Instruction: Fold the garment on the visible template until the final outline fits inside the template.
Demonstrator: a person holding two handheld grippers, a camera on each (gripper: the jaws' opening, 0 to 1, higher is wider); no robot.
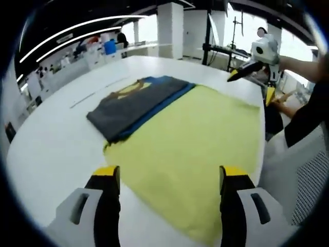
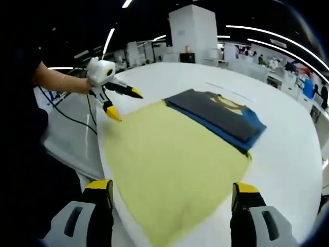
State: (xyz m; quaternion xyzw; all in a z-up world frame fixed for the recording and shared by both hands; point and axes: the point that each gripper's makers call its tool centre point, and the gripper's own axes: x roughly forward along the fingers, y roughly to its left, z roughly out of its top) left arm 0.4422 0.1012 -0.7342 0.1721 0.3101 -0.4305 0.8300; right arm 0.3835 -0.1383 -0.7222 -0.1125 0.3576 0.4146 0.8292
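A folded garment [image 1: 138,103] [image 2: 216,116], dark grey with a blue layer showing along its edge and a yellow print on top, lies at the far side of a pale yellow template sheet [image 1: 195,149] [image 2: 169,159] on the white table. It overlaps the sheet's edge. My left gripper [image 1: 170,175] hovers open over the sheet's near edge, holding nothing. Seen from the right gripper view, that left gripper [image 2: 126,104] is held by a hand at the sheet's far-left corner. My right gripper [image 2: 172,188] is open and empty at the opposite edge. In the left gripper view, the right gripper [image 1: 252,85] hangs above the sheet's far-right corner.
The round white table [image 1: 56,144] [image 2: 288,154] drops off just beyond the sheet on the person's side. A person's dark sleeve [image 1: 308,113] is at the right. A thin line [image 1: 97,92] marks the tabletop past the garment. A white pillar [image 2: 193,33] and benches stand behind.
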